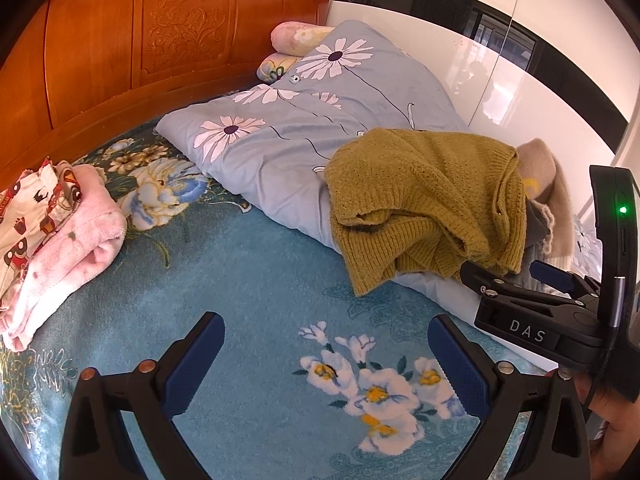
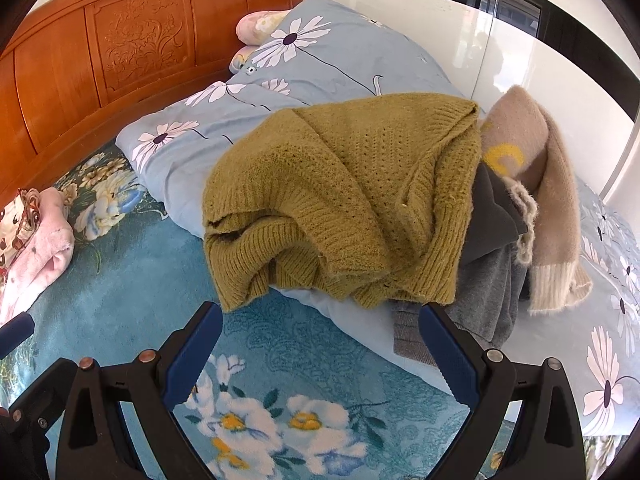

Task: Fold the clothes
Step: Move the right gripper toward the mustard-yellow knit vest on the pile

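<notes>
An olive-green knit sweater (image 1: 424,200) lies crumpled on a pile of clothes on the folded blue daisy quilt (image 1: 280,132); it also shows in the right wrist view (image 2: 352,200). Under it are a beige sweater (image 2: 536,152) and grey garments (image 2: 492,280). A folded pink garment stack (image 1: 60,240) lies at the left. My left gripper (image 1: 326,344) is open and empty over the blue floral blanket (image 1: 248,280). My right gripper (image 2: 320,332) is open and empty just in front of the green sweater; it shows in the left wrist view (image 1: 516,276).
A carved wooden headboard (image 1: 120,48) stands at the back. A glossy white wardrobe (image 1: 520,80) runs along the right. Small pillows (image 1: 296,40) sit behind the quilt.
</notes>
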A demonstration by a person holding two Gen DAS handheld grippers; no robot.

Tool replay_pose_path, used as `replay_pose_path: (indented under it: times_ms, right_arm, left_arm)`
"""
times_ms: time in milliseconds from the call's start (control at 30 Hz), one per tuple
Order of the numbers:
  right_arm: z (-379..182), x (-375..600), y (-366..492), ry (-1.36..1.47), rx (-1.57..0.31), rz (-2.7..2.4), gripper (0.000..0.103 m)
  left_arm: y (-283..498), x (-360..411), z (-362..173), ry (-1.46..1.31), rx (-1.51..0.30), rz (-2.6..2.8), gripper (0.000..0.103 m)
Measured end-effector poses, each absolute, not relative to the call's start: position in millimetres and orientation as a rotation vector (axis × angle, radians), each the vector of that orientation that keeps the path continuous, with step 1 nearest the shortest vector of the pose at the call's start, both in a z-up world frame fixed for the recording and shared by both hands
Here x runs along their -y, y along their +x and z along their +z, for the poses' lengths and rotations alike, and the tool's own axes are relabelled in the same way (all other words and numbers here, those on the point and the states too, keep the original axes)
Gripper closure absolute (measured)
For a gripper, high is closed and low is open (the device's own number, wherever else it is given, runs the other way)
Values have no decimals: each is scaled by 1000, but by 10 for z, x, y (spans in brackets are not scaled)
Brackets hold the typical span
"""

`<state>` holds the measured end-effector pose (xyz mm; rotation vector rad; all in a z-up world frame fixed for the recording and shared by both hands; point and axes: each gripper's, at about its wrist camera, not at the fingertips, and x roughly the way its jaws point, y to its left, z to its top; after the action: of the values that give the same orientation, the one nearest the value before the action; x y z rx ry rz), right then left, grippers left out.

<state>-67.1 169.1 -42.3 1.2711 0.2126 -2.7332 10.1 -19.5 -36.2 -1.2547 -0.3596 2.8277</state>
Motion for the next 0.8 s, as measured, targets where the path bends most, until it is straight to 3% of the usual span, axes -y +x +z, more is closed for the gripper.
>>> replay_pose_path:
  times_ms: [800]
  right_arm:
    - [-456, -1558, -427, 1310, -298, -2702, 4]
  left_arm:
    - [258, 179, -360, -1267, 265, 2825, 0]
